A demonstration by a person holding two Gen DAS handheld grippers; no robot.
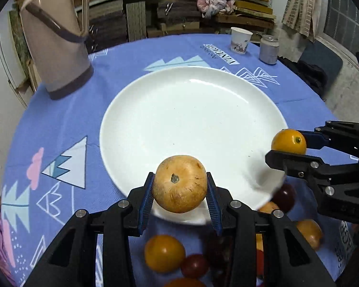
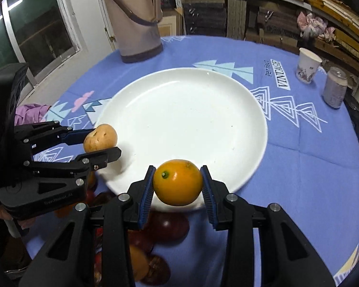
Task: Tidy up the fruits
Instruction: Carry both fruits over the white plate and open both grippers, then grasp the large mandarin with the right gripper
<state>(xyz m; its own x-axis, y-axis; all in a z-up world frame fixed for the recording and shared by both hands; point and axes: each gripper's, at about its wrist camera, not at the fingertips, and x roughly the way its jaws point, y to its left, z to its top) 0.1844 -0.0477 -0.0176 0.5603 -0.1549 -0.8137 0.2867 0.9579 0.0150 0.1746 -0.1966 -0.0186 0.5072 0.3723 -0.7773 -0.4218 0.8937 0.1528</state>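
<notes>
Over the white plate (image 1: 191,110), near rim at 6 o'clock, my left gripper (image 1: 179,189) pinches a tan russet fruit (image 1: 179,184); right gripper (image 2: 177,186) pinches an orange (image 2: 177,182). Both point steeply down, side by side. Risk: round fruit rolls off once released, or grippers collide. Loose fruits (image 1: 164,253) wait below.
</notes>
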